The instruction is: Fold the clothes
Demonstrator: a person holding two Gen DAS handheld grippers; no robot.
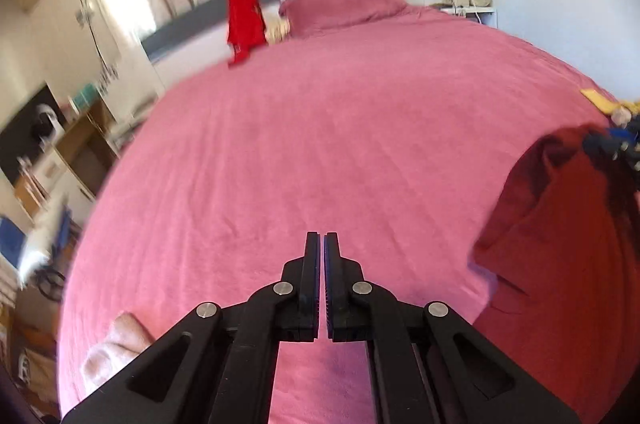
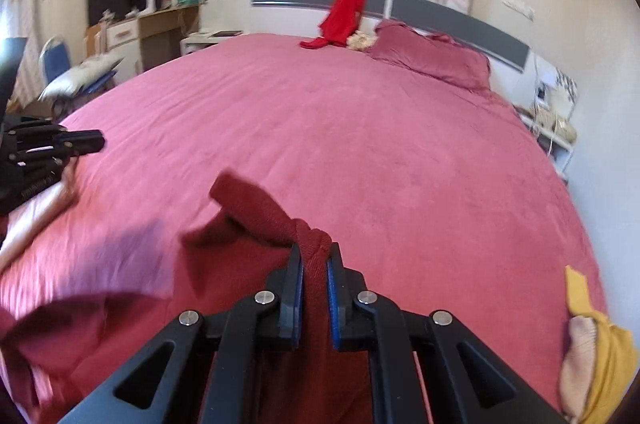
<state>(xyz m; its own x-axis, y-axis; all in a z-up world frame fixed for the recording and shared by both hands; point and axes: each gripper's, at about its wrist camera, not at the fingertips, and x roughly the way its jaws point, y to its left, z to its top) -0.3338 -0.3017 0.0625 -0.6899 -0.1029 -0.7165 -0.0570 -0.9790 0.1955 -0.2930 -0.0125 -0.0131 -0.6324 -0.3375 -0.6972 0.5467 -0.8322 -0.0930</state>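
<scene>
A dark red garment [image 2: 256, 212] hangs bunched from my right gripper [image 2: 316, 254], which is shut on a thick fold of it above the pink bed [image 2: 360, 143]. The rest of the cloth droops down and to the left. In the left wrist view the same garment [image 1: 560, 232] hangs at the right edge, with the right gripper [image 1: 612, 143] at its top. My left gripper [image 1: 322, 236] is shut with its pads together and nothing between them. From the right wrist view the left gripper [image 2: 90, 143] shows at the far left, over the bed.
A bright red garment [image 2: 344, 11] drapes over the grey headboard [image 2: 460, 19], beside a pink pillow [image 2: 432, 59]. A yellow garment [image 2: 604, 356] lies at the bed's right edge. A pale beige cloth [image 1: 116, 340] lies near the left gripper. A desk [image 2: 160, 23] and blue chair [image 2: 52, 59] stand left.
</scene>
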